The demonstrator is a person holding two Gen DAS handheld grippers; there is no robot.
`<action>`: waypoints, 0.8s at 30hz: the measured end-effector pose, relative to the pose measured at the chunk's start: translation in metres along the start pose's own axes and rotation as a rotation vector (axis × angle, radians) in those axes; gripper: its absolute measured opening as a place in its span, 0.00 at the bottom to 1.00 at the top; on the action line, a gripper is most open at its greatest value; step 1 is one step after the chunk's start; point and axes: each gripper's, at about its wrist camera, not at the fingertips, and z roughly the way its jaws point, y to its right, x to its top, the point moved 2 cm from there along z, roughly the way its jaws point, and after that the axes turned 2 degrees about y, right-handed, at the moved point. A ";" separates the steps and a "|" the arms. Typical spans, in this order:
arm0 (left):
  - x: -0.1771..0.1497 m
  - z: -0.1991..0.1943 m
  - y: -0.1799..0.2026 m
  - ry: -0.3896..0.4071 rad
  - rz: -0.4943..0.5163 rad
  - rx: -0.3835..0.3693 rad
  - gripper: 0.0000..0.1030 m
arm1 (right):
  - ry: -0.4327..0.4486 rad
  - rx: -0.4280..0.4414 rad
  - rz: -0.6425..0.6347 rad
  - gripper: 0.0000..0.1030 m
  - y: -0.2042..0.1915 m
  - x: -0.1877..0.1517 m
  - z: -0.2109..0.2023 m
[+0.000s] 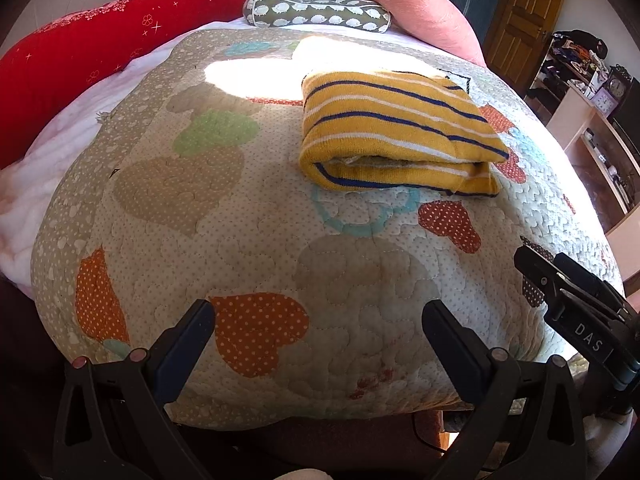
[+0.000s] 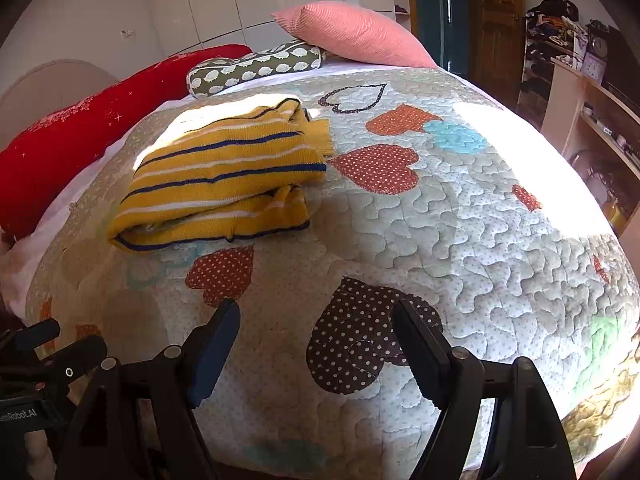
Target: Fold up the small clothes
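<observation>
Both tongs, left tongs (image 1: 318,334) and right tongs (image 2: 316,338), gape empty; the soft, floppy striped sweater (image 1: 394,128) wants pinching at its folded edge.

Folded striped sweater (image 1: 394,128) on the quilt (image 1: 248,240)

Mustard yellow knit with thin navy and white stripes, folded into a thick rectangular bundle, lying flat, layered open edges facing the near side, partly in sunlight.

You are in a home bedroom: a bed fills the frame, covered by a quilt (image 2: 460,216) with heart patches, with a pink pillow (image 2: 352,34) and red bolster (image 1: 80,44) at the top, a wooden door (image 1: 520,20) and cluttered shelves (image 2: 560,40) at upper right.
</observation>
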 end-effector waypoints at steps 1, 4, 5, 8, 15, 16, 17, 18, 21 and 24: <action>0.000 0.000 0.000 0.000 -0.002 0.000 1.00 | -0.002 -0.001 0.001 0.79 0.000 0.000 0.000; 0.000 0.000 0.000 0.002 -0.001 0.001 1.00 | -0.003 -0.003 0.003 0.79 0.000 -0.001 0.001; -0.001 0.000 0.000 0.003 0.000 0.001 1.00 | -0.003 -0.003 0.003 0.79 0.000 -0.001 0.001; -0.001 0.000 0.002 0.004 0.005 0.002 1.00 | -0.001 -0.004 -0.001 0.79 -0.001 -0.001 0.000; -0.001 0.000 0.002 0.003 0.004 0.003 1.00 | 0.000 -0.004 -0.006 0.79 -0.001 -0.001 0.001; -0.001 0.000 0.002 0.002 0.002 0.003 1.00 | 0.001 -0.004 -0.007 0.79 -0.001 -0.001 0.001; -0.002 0.000 0.001 0.002 0.002 0.004 1.00 | 0.000 -0.003 -0.009 0.79 -0.001 -0.001 0.001; -0.002 0.001 0.001 0.001 0.001 0.003 1.00 | 0.000 -0.002 -0.011 0.79 -0.001 0.000 0.001; -0.002 0.001 -0.001 0.001 -0.001 0.002 1.00 | -0.001 -0.001 -0.017 0.79 -0.001 0.000 0.001; -0.002 0.001 -0.001 0.000 -0.001 0.000 1.00 | -0.001 0.001 -0.020 0.79 -0.002 0.000 0.002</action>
